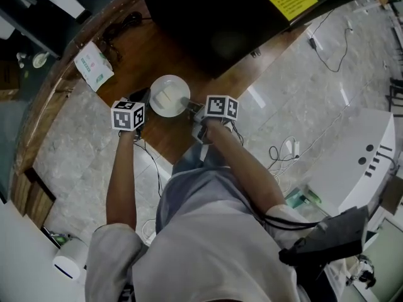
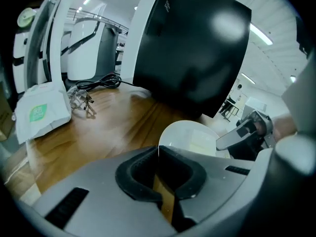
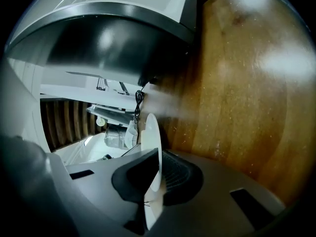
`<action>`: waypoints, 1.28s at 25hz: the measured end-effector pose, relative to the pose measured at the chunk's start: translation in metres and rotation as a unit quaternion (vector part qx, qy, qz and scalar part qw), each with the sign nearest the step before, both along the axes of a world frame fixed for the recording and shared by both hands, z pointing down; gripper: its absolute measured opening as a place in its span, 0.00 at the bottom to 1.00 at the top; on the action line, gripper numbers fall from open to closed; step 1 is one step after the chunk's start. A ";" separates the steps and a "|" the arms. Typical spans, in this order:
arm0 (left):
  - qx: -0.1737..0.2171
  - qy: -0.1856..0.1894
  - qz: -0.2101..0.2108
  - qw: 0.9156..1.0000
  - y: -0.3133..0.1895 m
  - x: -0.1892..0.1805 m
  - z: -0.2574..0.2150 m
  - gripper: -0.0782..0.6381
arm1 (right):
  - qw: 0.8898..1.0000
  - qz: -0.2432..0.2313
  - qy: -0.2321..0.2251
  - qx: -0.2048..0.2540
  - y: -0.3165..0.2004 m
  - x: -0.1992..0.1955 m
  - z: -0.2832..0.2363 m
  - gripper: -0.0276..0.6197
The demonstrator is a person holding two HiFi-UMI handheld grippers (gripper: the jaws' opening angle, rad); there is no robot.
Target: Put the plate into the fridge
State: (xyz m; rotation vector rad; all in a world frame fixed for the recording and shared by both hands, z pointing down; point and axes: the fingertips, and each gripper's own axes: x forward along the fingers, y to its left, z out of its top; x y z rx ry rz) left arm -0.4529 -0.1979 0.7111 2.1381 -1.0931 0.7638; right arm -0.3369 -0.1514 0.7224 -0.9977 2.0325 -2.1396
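White plate sat level over the wooden table, near the black unit. Right gripper was clamped on the plate's right rim, with the rim seated between both pads. Left gripper sat just beside the left rim, jaws closed together and gripping nothing.

The plate sits on the table, near the edge where the person stands. Just behind the plate stands the fridge. Left of the plate and farther back lies a packet, with a cable behind that. The left gripper is just left of the plate. The right gripper has the plate's right rim between its jaws.
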 end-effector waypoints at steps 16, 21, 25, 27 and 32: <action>0.095 -0.082 -0.084 0.988 0.010 0.026 -0.019 0.14 | 0.991 -0.054 0.094 0.074 -0.007 0.014 -0.022 0.08; 0.095 -0.081 -0.112 0.986 0.023 0.035 -0.033 0.14 | 0.993 -0.052 0.078 0.078 0.004 0.030 -0.036 0.08; 0.100 -0.093 -0.116 0.984 0.046 0.057 -0.050 0.14 | 0.993 -0.059 0.063 0.084 0.023 0.056 -0.054 0.08; 0.104 -0.102 -0.110 0.983 0.058 0.070 -0.059 0.14 | 0.992 -0.068 0.057 0.088 0.033 0.070 -0.063 0.08; 0.106 -0.087 -0.123 0.983 0.088 0.100 -0.069 0.14 | 0.995 -0.067 0.025 0.074 0.060 0.106 -0.078 0.08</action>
